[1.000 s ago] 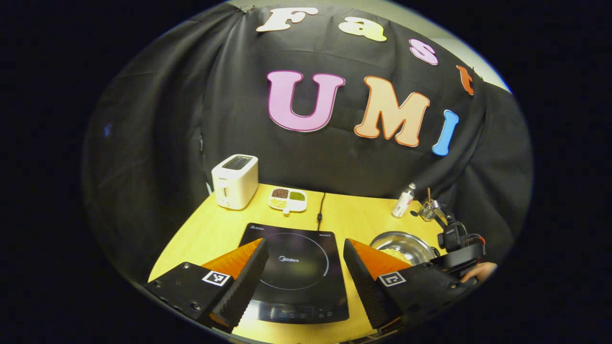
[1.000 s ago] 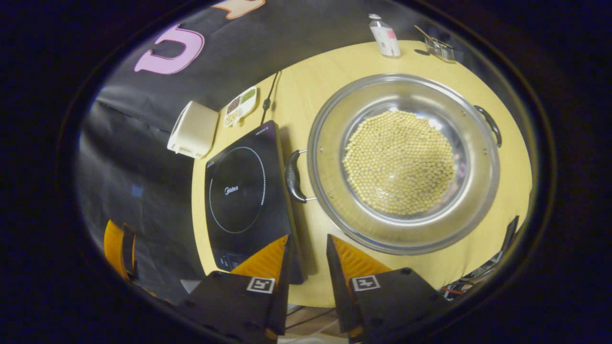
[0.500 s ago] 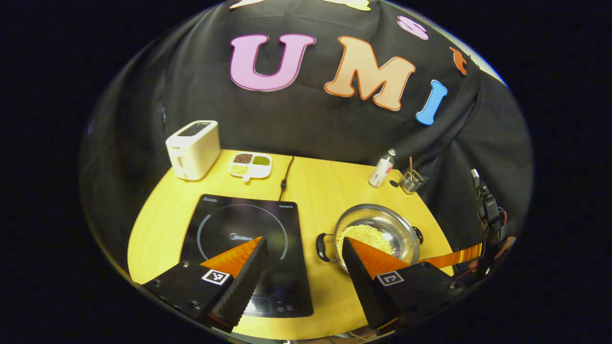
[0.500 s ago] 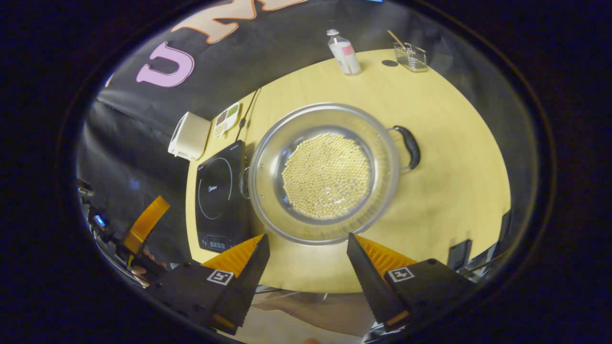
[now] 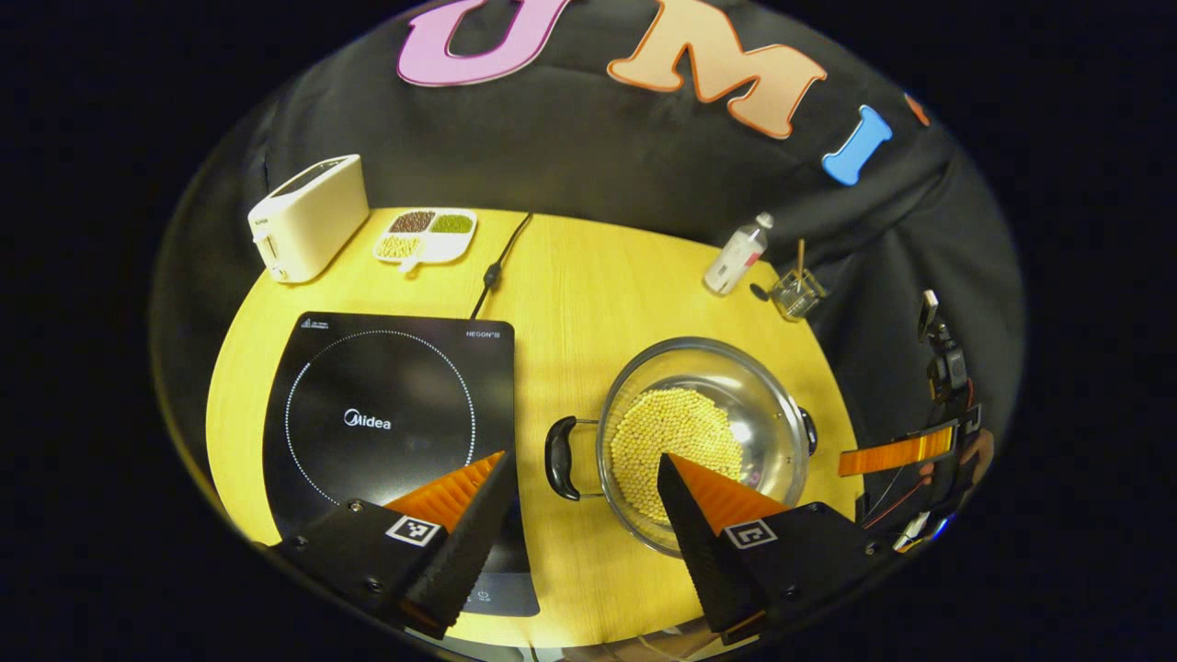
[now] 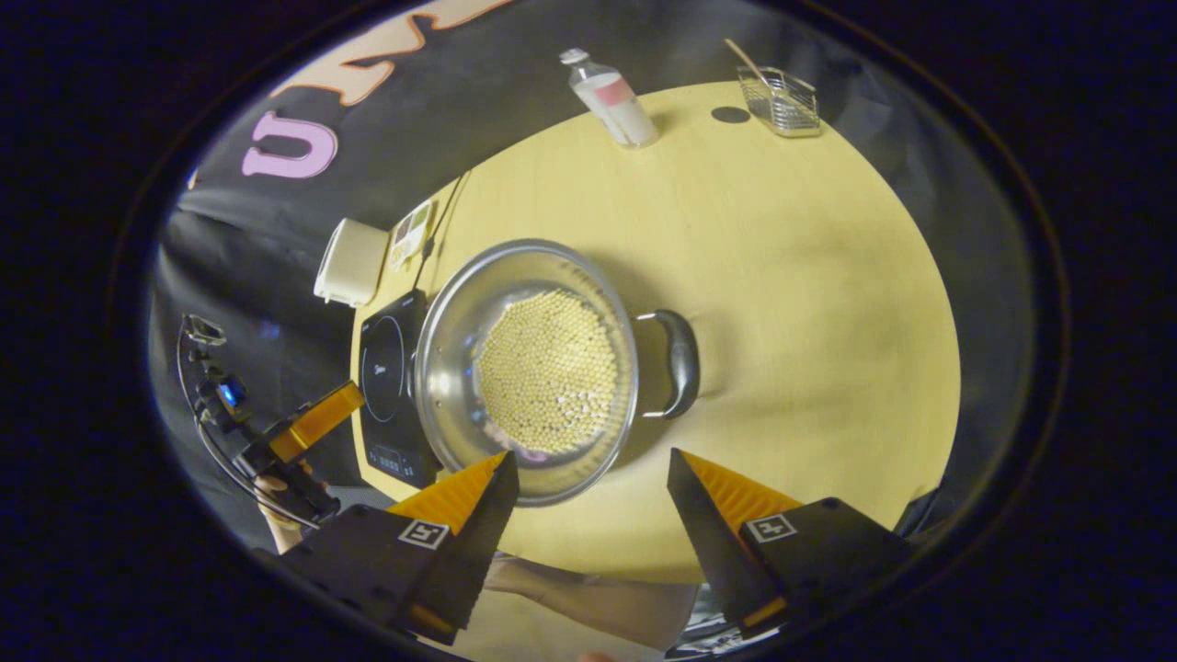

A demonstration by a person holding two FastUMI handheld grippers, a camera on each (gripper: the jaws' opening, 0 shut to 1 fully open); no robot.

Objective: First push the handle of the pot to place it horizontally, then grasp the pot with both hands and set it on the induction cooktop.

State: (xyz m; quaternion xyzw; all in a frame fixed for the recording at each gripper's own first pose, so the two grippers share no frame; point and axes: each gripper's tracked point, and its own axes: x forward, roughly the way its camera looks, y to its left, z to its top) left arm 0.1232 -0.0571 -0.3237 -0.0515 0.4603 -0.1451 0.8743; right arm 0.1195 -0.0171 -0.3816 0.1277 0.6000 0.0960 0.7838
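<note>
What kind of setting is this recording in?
Likely a mock kitchen set up in a recording booth: a yellow table carries an induction cooktop, a toaster and a steel pot of beans, with black cloth as the backdrop.

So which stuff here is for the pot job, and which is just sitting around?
For the job: pot, its handles, induction cooktop, left gripper, right gripper.

Just sitting around: toaster, divided dish, bottle, wire holder.

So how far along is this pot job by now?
The pot already sits with its handles pointing sideways, beside the induction cooktop. Both the left gripper and right gripper hover open above it. Grasping and lifting it over remain.
</note>
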